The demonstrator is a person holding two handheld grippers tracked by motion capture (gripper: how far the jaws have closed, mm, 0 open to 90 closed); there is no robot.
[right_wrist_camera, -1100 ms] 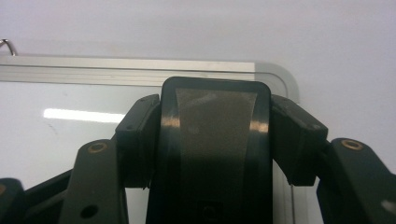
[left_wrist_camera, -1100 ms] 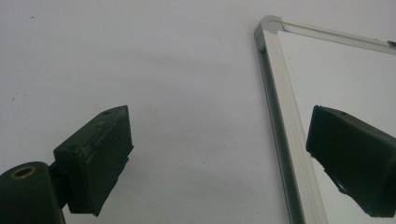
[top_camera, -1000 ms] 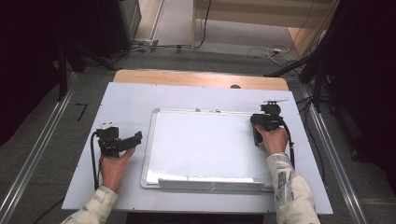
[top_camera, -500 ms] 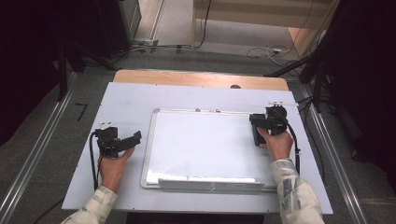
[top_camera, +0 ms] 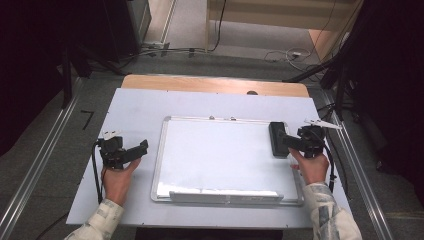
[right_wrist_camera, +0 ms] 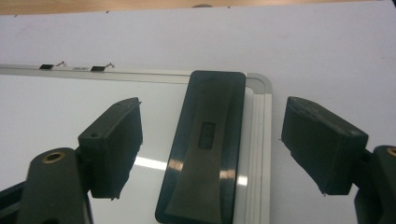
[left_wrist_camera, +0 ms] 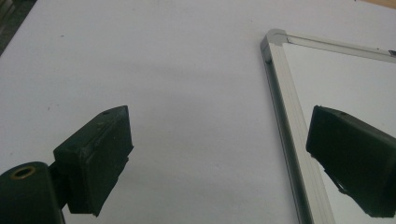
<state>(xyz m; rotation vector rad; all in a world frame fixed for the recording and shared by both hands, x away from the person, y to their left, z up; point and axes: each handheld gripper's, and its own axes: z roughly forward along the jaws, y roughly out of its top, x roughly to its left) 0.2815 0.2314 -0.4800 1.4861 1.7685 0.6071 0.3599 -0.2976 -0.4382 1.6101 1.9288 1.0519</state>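
Observation:
A white whiteboard [top_camera: 220, 155] with a silver frame lies flat on the pale mat. A black eraser [top_camera: 278, 139] rests on its right edge, near the top right corner. My right gripper [top_camera: 291, 143] sits just right of the eraser, pointing at it; its jaws have just been opening. In the right gripper view the eraser [right_wrist_camera: 205, 144] lies between the spread jaws of my right gripper [right_wrist_camera: 215, 112], with neither pad touching it. My left gripper [top_camera: 142, 148] hovers open left of the board. In the left gripper view my left gripper [left_wrist_camera: 222, 116] straddles the board's frame [left_wrist_camera: 289, 112], gripping nothing.
The pale mat [top_camera: 135, 110] covers a wooden table [top_camera: 210, 84]. A metal rail [top_camera: 360, 165] runs along the table's right side and another [top_camera: 45, 160] along its left. Cables [top_camera: 280, 54] lie on the floor beyond the table.
The right gripper's jaws have opened and the hand has drawn back to the right, leaving the eraser lying on the board's right edge. The left hand has stayed put.

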